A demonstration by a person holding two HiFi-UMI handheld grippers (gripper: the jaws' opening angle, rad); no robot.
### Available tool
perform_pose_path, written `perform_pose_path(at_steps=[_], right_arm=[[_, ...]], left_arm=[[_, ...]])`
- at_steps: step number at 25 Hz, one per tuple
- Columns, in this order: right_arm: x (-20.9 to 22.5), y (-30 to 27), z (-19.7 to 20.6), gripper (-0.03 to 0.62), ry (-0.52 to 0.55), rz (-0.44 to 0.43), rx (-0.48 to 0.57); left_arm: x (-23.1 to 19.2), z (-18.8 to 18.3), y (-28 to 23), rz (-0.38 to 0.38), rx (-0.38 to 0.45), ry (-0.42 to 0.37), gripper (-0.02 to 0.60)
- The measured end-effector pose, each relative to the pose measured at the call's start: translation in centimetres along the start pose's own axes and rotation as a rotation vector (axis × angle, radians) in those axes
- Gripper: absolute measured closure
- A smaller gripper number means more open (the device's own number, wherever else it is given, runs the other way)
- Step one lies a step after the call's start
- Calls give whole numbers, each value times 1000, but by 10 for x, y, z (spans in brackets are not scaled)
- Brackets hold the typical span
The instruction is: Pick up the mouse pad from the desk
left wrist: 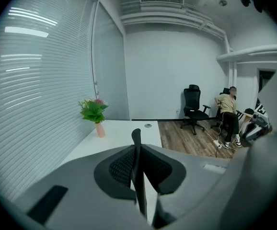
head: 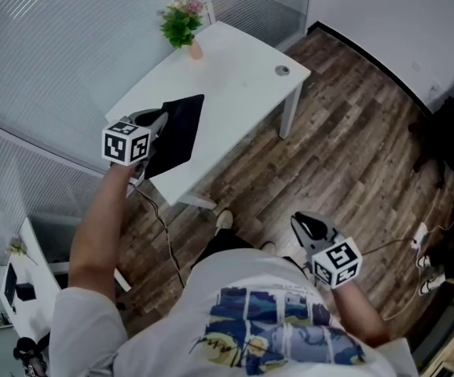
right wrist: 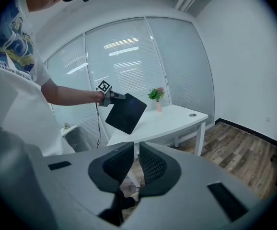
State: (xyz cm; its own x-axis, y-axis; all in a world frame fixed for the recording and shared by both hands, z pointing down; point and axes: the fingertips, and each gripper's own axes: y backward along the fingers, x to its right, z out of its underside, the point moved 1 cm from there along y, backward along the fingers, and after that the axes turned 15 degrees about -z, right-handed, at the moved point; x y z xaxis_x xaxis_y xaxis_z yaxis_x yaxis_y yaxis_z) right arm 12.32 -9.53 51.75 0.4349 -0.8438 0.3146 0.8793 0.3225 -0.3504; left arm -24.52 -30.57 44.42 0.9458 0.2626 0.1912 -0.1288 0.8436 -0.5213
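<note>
The black mouse pad (head: 176,132) hangs tilted in the air above the left end of the white desk (head: 243,77). My left gripper (head: 162,118) is shut on the pad's near-left edge. In the left gripper view the pad (left wrist: 136,171) shows edge-on as a thin dark strip pinched between the jaws. The right gripper view shows the pad (right wrist: 125,113) held up in front of the desk (right wrist: 177,116) by the left gripper (right wrist: 110,97). My right gripper (head: 299,222) is low by the person's right side over the wood floor. Its jaws (right wrist: 135,150) are nearly together with nothing between them.
A small vase of flowers (head: 184,23) stands at the desk's far end, and a round cable hole (head: 282,70) sits near its right corner. A cable (head: 164,234) trails down by the desk's near leg. Across the room are a black office chair (left wrist: 193,107) and a seated person (left wrist: 227,109).
</note>
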Motion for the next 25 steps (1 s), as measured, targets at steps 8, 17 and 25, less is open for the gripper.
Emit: perform_pose_path(at_steps=[8, 17, 25], right_arm=[[-7, 18, 17, 560, 5, -24, -2], [-21, 29, 21, 561, 14, -38, 4], [-34, 38, 27, 563, 28, -37, 13]], left_arm=[[15, -38, 53, 8, 73, 33, 552], [41, -91, 112, 54, 149, 27, 552], [62, -114, 153, 95, 195, 35, 552]])
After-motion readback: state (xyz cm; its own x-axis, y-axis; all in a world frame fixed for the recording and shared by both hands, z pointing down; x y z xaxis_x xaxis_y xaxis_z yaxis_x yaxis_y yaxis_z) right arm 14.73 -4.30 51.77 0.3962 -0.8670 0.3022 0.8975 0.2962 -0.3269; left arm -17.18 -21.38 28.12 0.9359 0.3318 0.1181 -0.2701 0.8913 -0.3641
